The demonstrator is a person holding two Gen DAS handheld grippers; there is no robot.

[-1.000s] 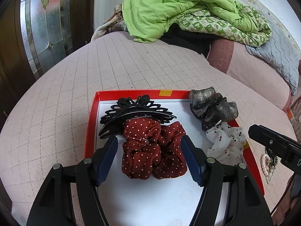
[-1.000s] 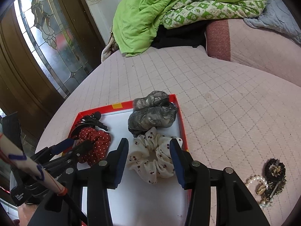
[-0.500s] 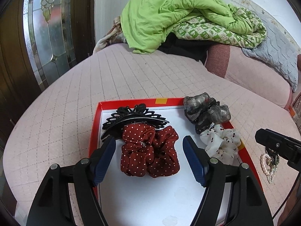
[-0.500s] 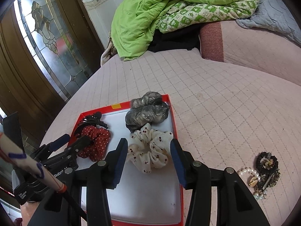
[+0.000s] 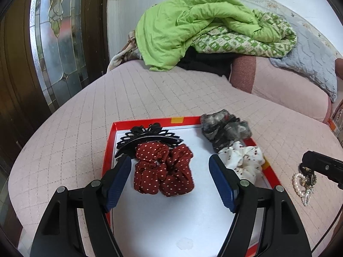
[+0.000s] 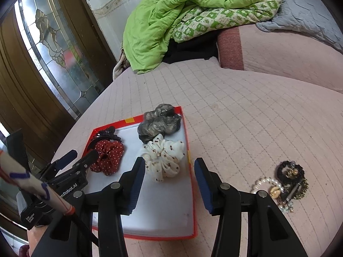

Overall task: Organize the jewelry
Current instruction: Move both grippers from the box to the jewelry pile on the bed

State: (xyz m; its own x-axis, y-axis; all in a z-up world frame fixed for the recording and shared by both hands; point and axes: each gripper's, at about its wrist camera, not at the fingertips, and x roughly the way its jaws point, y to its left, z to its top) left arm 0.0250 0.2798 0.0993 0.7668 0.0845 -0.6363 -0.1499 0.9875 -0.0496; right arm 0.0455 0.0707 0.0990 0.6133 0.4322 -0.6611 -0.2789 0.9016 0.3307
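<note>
A red tray [image 5: 148, 121] with a white floor lies on the pink quilted bed. In it are a black claw clip [image 5: 148, 136], a dark red dotted scrunchie [image 5: 164, 169], a grey scrunchie [image 5: 225, 128] and a white spotted scrunchie [image 5: 244, 158]. My left gripper [image 5: 170, 162] hangs open above the tray's near part, its blue pads wide of the red scrunchie and not touching it. My right gripper [image 6: 169, 165] is open too. The white scrunchie [image 6: 164, 156] lies just ahead of its tips, untouched. A pearl bracelet and dark trinkets [image 6: 283, 184] lie on the quilt, right of the tray.
A green quilt [image 5: 193, 27] and a grey pillow [image 5: 308, 64] are heaped at the far end of the bed. A wooden door with leaded glass [image 5: 57, 42] stands to the left. The bed's edge curves away on the left, near the tray.
Both grippers have drawn back and up from the tray. The red scrunchie and the white one now lie farther from the fingertips. The left jaws stand slightly wider.
</note>
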